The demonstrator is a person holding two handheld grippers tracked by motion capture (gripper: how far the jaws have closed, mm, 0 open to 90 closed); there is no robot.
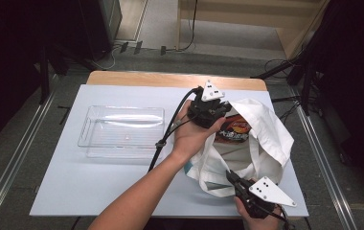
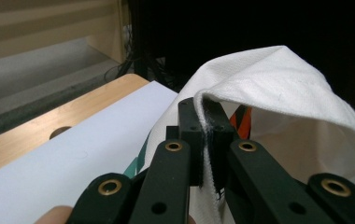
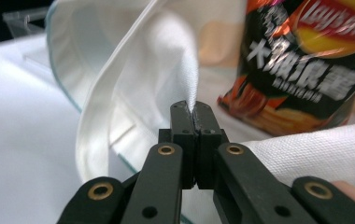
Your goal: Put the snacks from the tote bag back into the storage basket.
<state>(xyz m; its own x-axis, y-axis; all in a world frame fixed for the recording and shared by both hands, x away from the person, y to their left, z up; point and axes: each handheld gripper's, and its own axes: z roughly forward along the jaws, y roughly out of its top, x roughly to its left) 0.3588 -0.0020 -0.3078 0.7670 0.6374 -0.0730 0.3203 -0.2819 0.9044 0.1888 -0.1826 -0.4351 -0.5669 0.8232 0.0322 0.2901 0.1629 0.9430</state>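
A white cloth bag (image 1: 266, 139) lies on the right half of the table with its mouth pulled apart. Inside it stands a dark and orange chip packet (image 1: 235, 129). My left gripper (image 1: 221, 108) is at the bag's far rim, shut on the hem. In the left gripper view the hem of the white bag (image 2: 278, 79) runs between the closed jaws of the left gripper (image 2: 207, 112). My right gripper (image 1: 230, 176) is at the near rim. In its own view the right gripper (image 3: 192, 109) pinches a fold of the bag (image 3: 166, 60), with the chip packet (image 3: 301, 60) just beyond.
A clear plastic tray (image 1: 122, 129) sits on the left part of the white table cover (image 1: 98, 187), with nothing in it. The wooden table edge (image 1: 170, 79) shows at the back. The left gripper's cable (image 1: 170, 129) trails over the tray's right corner.
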